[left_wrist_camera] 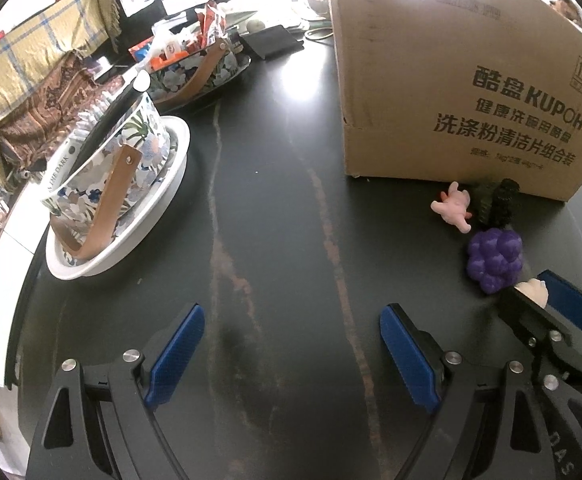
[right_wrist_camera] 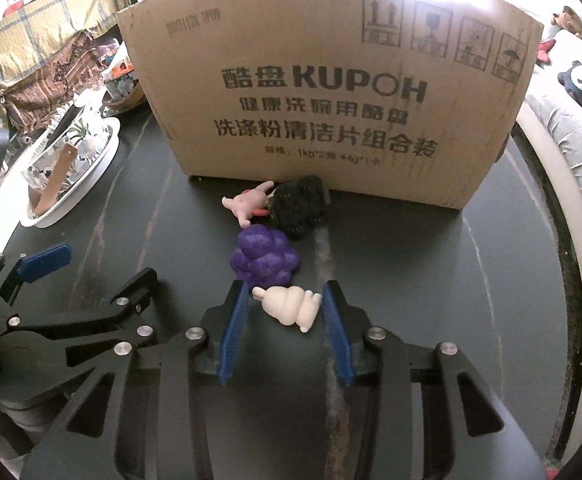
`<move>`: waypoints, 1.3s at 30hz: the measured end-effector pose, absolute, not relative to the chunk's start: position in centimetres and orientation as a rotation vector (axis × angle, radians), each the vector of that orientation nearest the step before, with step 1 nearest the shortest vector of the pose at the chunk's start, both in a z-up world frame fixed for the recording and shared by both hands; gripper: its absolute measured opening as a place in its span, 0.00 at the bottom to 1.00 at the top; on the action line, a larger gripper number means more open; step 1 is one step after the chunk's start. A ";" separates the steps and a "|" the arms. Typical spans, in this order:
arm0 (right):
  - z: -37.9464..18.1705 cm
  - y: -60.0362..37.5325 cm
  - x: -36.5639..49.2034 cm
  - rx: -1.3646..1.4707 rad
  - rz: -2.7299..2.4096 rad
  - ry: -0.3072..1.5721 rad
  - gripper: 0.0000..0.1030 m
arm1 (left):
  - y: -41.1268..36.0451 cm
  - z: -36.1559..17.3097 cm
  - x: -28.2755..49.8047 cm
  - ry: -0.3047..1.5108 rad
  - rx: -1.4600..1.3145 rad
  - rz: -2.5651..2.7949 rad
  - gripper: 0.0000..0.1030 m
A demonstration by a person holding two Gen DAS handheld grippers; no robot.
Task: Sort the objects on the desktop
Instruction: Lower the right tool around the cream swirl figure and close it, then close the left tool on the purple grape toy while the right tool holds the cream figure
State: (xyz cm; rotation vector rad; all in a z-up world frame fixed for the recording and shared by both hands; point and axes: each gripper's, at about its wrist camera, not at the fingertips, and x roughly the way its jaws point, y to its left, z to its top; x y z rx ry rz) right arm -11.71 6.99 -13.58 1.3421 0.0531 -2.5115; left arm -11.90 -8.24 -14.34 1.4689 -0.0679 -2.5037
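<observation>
Now the cream figurine (right_wrist_camera: 289,307) lies between the right gripper's (right_wrist_camera: 285,310) spread jaws, untouched.

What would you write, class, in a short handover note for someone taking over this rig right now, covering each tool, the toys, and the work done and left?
Left tool: open, empty, over bare dark table.
Right tool: open, fingers either side of the cream figure, not yet closed on it.
Purple grape toy lies just beyond the figure; pink figure and dark green toy sit against the cardboard box.
Floral basket in a white dish stands far left.
Done: no toy looks sorted yet.
Left: probably grip the cream figure, then sort all four toys.
</observation>
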 end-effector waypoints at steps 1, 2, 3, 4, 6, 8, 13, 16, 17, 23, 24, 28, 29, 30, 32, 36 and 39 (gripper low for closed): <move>-13.7 7.0 -11.8 1.347 -2.509 0.051 0.34 | -8.2 -14.4 -11.9 -0.064 1.471 -2.505 0.85; -13.7 7.0 -11.8 1.348 -2.509 0.048 0.33 | -8.2 -14.4 -11.9 -0.060 1.472 -2.507 0.85; -13.7 7.1 -11.8 1.349 -2.510 0.044 0.33 | -8.2 -14.4 -12.0 -0.055 1.475 -2.508 0.85; -13.7 7.1 -11.8 1.351 -2.510 0.041 0.33 | -8.2 -14.3 -12.0 -0.047 1.479 -2.512 0.85; -13.6 7.2 -11.7 1.350 -2.515 0.043 0.33 | -8.4 -14.1 -12.1 -0.034 1.471 -2.524 0.84; -13.2 7.4 -11.5 1.335 -2.528 0.041 0.33 | -8.3 -13.7 -12.0 -0.031 1.455 -2.539 0.85; -12.0 8.6 -10.6 1.306 -2.554 0.021 0.33 | -7.2 -12.3 -11.5 -0.049 1.429 -2.582 0.84; -11.4 9.6 -10.2 1.296 -2.576 0.010 0.33 | -6.2 -11.7 -11.3 -0.056 1.425 -2.604 0.83; -11.3 10.0 -10.0 1.293 -2.584 0.006 0.33 | -5.8 -11.5 -11.3 -0.060 1.425 -2.611 0.83; -10.4 11.9 -9.4 1.286 -2.613 -0.019 0.33 | -4.3 -10.7 -11.2 -0.067 1.431 -2.636 0.83; -10.2 12.1 -9.3 1.283 -2.618 -0.022 0.33 | -4.2 -10.6 -11.2 -0.059 1.434 -2.639 0.83; -9.6 13.0 -8.9 1.272 -2.636 -0.039 0.33 | -3.6 -10.3 -11.3 -0.040 1.439 -2.651 0.83; -9.5 13.2 -8.9 1.269 -2.640 -0.040 0.33 | -3.4 -10.2 -11.3 -0.037 1.440 -2.654 0.83; -9.4 13.4 -8.8 1.267 -2.645 -0.039 0.33 | -3.2 -10.2 -11.3 -0.034 1.443 -2.658 0.82; -9.2 14.0 -8.7 1.266 -2.657 -0.039 0.33 | -2.7 -10.2 -11.6 -0.034 1.451 -2.664 0.82; -9.0 15.0 -8.6 1.265 -2.679 -0.036 0.33 | -1.7 -10.3 -12.3 -0.041 1.462 -2.675 0.82; -9.0 15.5 -9.0 1.268 -2.692 -0.041 0.33 | -0.9 -10.4 -12.9 -0.050 1.470 -2.689 0.81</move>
